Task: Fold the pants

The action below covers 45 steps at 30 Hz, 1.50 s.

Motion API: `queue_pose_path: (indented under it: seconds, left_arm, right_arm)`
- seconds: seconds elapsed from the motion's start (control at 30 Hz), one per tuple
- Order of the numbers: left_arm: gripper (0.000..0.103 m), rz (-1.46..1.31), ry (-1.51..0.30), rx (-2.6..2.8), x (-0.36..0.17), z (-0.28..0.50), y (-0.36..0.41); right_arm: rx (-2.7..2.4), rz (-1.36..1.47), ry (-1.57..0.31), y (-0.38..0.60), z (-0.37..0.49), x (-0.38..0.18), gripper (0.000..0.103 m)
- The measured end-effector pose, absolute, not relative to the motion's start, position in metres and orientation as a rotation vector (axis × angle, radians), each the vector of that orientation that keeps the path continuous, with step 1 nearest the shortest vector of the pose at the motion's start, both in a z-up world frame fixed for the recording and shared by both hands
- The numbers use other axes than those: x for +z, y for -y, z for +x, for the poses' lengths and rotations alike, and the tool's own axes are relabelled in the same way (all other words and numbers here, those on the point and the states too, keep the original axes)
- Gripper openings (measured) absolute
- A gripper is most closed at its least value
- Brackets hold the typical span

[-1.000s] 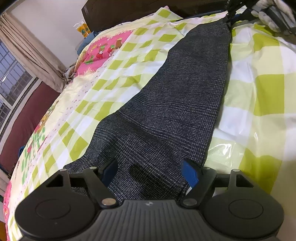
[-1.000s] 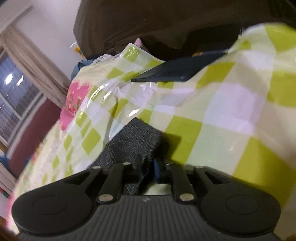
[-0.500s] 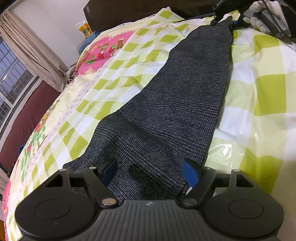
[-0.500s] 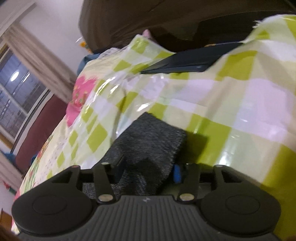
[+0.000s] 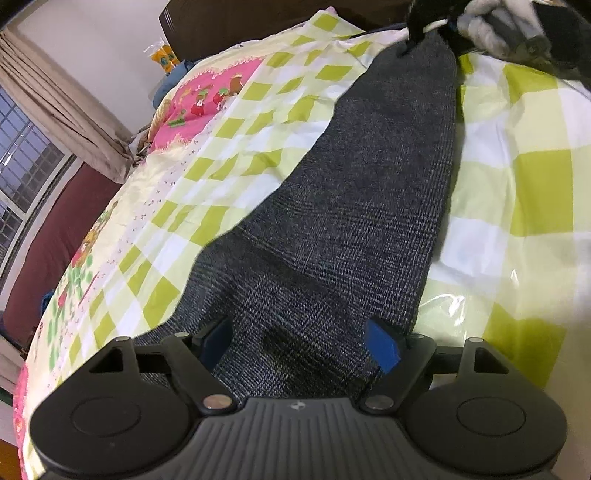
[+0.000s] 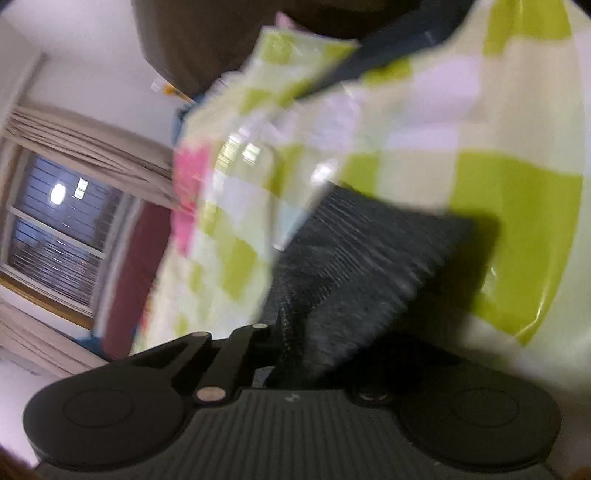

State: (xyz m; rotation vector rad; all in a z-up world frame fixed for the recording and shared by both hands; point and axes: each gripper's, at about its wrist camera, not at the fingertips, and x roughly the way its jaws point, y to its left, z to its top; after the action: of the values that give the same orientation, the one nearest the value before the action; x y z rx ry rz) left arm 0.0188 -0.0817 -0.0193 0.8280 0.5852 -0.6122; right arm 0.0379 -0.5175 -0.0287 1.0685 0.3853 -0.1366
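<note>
Dark grey checked pants (image 5: 369, 192) lie lengthwise on a green-and-white checked bed cover (image 5: 517, 192). My left gripper (image 5: 301, 343) is open, its blue-padded fingers (image 5: 382, 350) spread over the near waist end of the pants. My right gripper (image 5: 436, 26) holds the far leg end, seen at the top of the left wrist view with a gloved hand. In the blurred, tilted right wrist view the leg hem (image 6: 369, 266) is bunched between the right gripper's fingers, lifted off the cover.
A pink patterned pillow (image 5: 214, 92) lies at the far left of the bed. A dark headboard (image 5: 258, 18) stands behind. Curtain and window (image 5: 37, 122) are at left. A dark blue flat object (image 6: 388, 55) lies on the cover near the headboard.
The right gripper has shut on the leg hem and lifted and tilted with it; its view is now blurred. The left gripper has not moved.
</note>
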Motion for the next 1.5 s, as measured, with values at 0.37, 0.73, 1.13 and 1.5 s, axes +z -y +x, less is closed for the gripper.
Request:
queue_pose_path:
  seconds: [0.37, 0.73, 1.13, 1.5]
  left_arm:
    - [0.092, 0.770, -0.626, -0.665, -0.024, 0.013, 0.093]
    - [0.094, 0.763, -0.633, -0.657, -0.024, 0.015, 0.097]
    - [0.095, 0.777, -0.630, -0.661, -0.025, 0.016, 0.099]
    - [0.095, 0.786, -0.638, -0.657, -0.025, 0.018, 0.102]
  right_arm:
    - [-0.252, 0.847, -0.397, 0.540, -0.017, -0.016, 0.029]
    - [-0.270, 0.803, -0.197, 0.540, -0.028, 0.015, 0.009]
    - [-0.366, 0.616, -0.401, 0.560, -0.034, 0.019, 0.030]
    - [-0.309, 0.345, -0.637, 0.550, 0.055, 0.006, 0.026]
